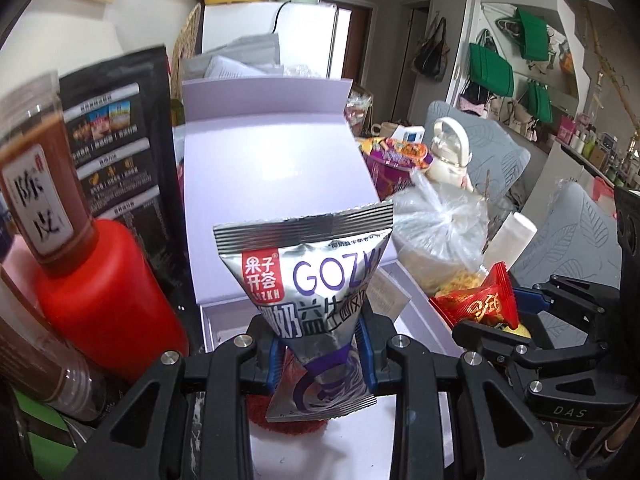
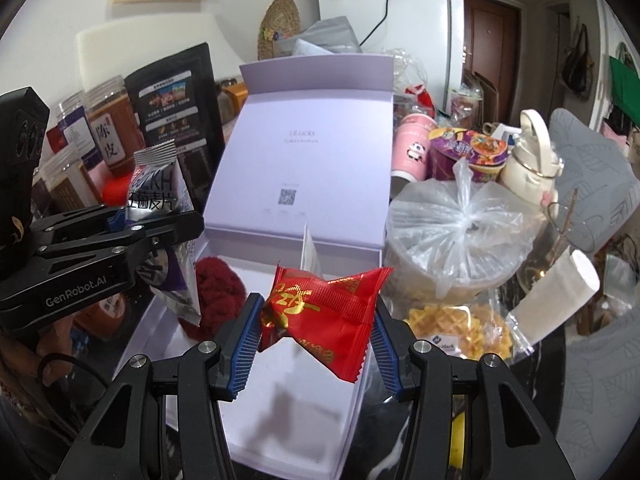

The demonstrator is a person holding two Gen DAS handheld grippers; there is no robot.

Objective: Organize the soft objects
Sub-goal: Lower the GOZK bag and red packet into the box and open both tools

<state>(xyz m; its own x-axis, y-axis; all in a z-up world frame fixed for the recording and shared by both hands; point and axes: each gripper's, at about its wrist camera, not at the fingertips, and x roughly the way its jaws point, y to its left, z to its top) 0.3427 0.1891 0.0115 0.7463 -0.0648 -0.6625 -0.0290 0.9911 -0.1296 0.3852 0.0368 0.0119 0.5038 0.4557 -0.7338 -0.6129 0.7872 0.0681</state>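
Midway, left gripper [image 1: 322,344] is clamping a crinkly silver snack pouch [image 1: 308,280], right gripper [image 2: 316,334] a red foil packet [image 2: 324,308], both hovering above the open lilac box [image 2: 304,400], neither dropped in yet

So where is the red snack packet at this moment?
In the right wrist view the red snack packet sits low in the centre, pinched in the right tongs above the open lilac box, with the dark red woolly ball to its left.

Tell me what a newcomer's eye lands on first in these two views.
The silver snack packet fills the middle of the left view, pinched in the left gripper. The red wrapped sweet is as bold in the right gripper. Both hang over the open lilac box, its lid standing behind and a dark red fuzzy thing already inside.
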